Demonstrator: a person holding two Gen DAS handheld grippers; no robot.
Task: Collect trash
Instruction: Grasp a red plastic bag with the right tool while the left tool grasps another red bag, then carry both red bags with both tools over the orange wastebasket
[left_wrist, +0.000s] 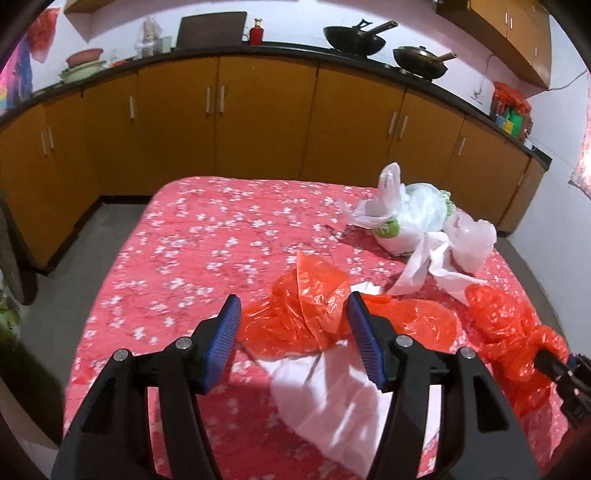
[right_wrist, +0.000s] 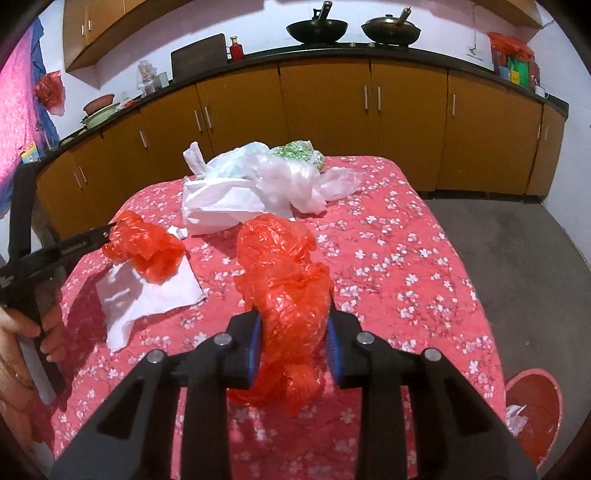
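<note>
Right gripper (right_wrist: 293, 343) is clamped on a crumpled red plastic bag (right_wrist: 284, 280), its blue pads pressed against both sides of the bundle, which rises above the table's near edge toward the right corner. From the left wrist view the same bundle (left_wrist: 513, 332) shows at the right edge of the table with the right gripper's tips buried in it.

Left gripper (left_wrist: 293, 339) stands wide, its jaws apart on either side of a second red plastic bag (left_wrist: 314, 310) without visibly pressing it. That bag lies partly on a flat white paper sheet (left_wrist: 332, 406) near the table's near edge, left of the held bundle; the right wrist view shows it (right_wrist: 147, 247) on the sheet (right_wrist: 147, 299) with the left gripper's tips (right_wrist: 107, 230) at its far-left side, and a hand (right_wrist: 40, 325) on the gripper's handle.

Farther back, toward the far right corner as the left wrist view shows it, sits a heap of white and clear plastic bags (left_wrist: 417, 214) with a green-printed wrapper among them, and a crumpled white paper (left_wrist: 424, 266) trailing from it toward the red bags.

All of it rests on a table covered by a red flowered cloth (left_wrist: 192, 258). On the floor off the near right corner stands a red bin (right_wrist: 535, 406) with some white scraps inside. Beyond the table run orange cabinets (left_wrist: 258, 122) under a dark counter carrying two black woks (left_wrist: 354, 37).
</note>
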